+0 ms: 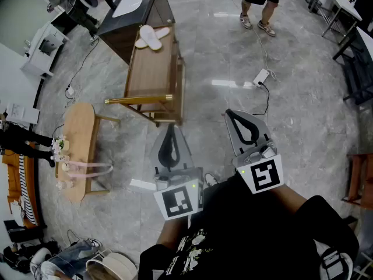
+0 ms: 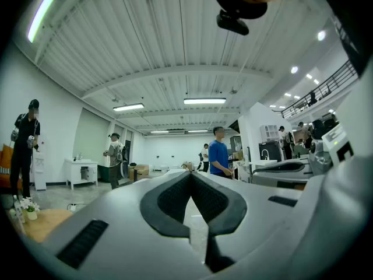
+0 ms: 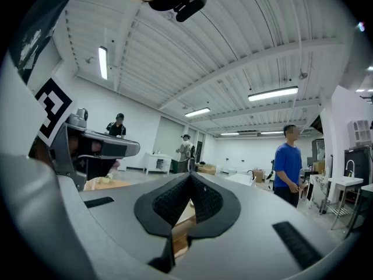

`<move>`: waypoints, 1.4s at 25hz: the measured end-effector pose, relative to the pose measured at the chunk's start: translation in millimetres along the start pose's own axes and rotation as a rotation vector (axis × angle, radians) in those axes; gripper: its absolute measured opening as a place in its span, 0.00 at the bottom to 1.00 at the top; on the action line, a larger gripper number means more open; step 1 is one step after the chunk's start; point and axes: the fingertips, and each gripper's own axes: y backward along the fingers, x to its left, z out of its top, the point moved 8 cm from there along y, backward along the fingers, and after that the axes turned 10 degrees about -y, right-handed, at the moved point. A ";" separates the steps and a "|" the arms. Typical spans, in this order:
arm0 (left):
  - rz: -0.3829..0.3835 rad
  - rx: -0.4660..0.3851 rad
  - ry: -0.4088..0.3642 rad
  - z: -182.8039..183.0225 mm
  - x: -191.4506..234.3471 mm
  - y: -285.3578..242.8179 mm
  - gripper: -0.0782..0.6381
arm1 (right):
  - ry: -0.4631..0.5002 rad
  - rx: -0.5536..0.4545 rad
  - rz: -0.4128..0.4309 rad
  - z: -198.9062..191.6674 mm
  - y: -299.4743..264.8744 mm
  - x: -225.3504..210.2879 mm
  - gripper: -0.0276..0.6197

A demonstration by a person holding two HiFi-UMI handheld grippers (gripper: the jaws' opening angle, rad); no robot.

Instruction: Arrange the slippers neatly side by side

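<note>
Head view, left edge: low oval wooden table [image 1: 78, 130] with small flowers [image 1: 59, 146] and pale pink strips on its top; behind it a white cabinet [image 1: 42, 50] against the wall

Floor [image 1: 215, 51]: grey polished stone tiles with bright glare from the lamps; cables trail across it

Left of centre: dark cabinet [image 1: 152, 9] with a white top; just beside its near side stands a rectangular wooden table [image 1: 152, 74]

Slippers [image 1: 152, 37]: white pair on the far end of that wooden table; splayed in a V, touching at one end; not side by side

Left gripper [image 1: 170, 128]: low in frame close to the person's body, held level; jaws pressed together, nothing between them; well apart from the slippers; its own view shows the closed pads [image 2: 175, 197] and beyond them an open hall with a white ribbed ceiling [image 2: 175, 51] and strip lights

Right gripper [image 1: 229, 114]: just beside the left one, also level; jaws together and empty, confirmed in its own view [image 3: 189, 177]; a person in a blue shirt [image 3: 288, 165] stands in the hall to its right

Right of centre on the floor: white power strip [image 1: 260, 76] with a black lead; a bystander's legs [image 1: 259, 7] at the top edge

Right edge: dark frame furniture [image 1: 356, 69]; lower down a wooden chair [image 1: 358, 181]
</note>
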 end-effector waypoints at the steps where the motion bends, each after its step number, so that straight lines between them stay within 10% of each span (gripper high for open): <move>1: -0.002 -0.015 -0.004 0.7 2.1 0.5 0.11 | 0.000 -0.001 -0.004 -1.0 -0.7 2.4 0.04; 9: -0.043 -0.012 -0.007 -14.2 18.1 9.9 0.11 | -0.115 -0.039 0.015 -19.2 0.5 25.6 0.04; 35: -0.068 0.071 0.004 -39.9 30.2 -32.4 0.11 | -0.023 0.036 -0.066 -41.8 -30.3 -9.1 0.04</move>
